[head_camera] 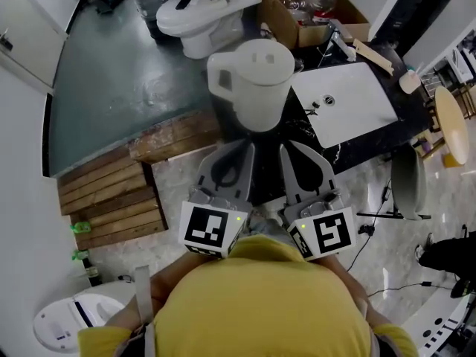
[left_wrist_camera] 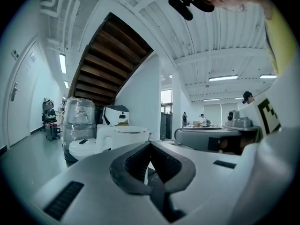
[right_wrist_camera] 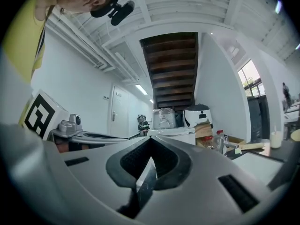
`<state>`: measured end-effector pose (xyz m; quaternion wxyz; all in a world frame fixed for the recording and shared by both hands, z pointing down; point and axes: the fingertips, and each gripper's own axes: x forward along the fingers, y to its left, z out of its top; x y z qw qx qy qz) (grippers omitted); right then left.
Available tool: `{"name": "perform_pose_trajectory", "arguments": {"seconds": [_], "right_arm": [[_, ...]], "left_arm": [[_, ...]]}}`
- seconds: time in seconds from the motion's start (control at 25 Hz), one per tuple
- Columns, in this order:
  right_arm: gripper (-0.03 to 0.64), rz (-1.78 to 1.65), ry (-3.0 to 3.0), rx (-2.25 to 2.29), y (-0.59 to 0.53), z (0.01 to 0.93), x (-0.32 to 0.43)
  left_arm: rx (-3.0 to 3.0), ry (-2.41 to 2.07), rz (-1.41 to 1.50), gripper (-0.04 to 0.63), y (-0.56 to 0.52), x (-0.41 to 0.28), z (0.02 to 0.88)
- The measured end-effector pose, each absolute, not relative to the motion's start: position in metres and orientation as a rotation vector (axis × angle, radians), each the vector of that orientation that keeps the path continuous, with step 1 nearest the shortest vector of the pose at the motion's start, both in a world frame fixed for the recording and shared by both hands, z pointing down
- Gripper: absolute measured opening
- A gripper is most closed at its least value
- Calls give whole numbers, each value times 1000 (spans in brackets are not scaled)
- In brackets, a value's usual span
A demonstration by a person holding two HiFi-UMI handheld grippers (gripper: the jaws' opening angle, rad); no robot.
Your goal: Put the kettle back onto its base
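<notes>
**Kettle upright on tabletop; both tongs closed and empty**

Head view: the white kettle (head_camera: 253,76) stands upright on the dark tabletop (head_camera: 301,129), just ahead of the left tongs (head_camera: 245,149) and right tongs (head_camera: 287,149), held by neither. A white slab (head_camera: 349,103) lies to its right. Whether a base sits under it cannot be told.

Left gripper view: the left tongs (left_wrist_camera: 150,144) are pressed together with nothing between them. The kettle (left_wrist_camera: 126,134) shows beyond the tips.

Right gripper view: the right tongs (right_wrist_camera: 151,139) are likewise pressed together on nothing, with the kettle (right_wrist_camera: 172,134) beyond them

white kettle (head_camera: 253,76), grey left tool (head_camera: 242,149) and right tool (head_camera: 291,149), black-and-white markers (head_camera: 210,227), yellow shirt (head_camera: 260,303).
</notes>
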<state>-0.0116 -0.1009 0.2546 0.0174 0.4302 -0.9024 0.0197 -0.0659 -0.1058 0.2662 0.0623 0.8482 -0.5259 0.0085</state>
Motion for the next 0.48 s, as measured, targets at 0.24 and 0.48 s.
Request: {"name": "perform_pose_trajectory", "arguments": {"seconds": [0.24, 0.48], "right_arm": [[15, 34, -2774, 1391, -83, 258, -23], [15, 0, -2746, 1428, -65, 265, -29]], "left_arm": [[2594, -1519, 2, 9, -90, -74, 272], [2631, -1465, 22, 9, -76, -81, 287]]}}
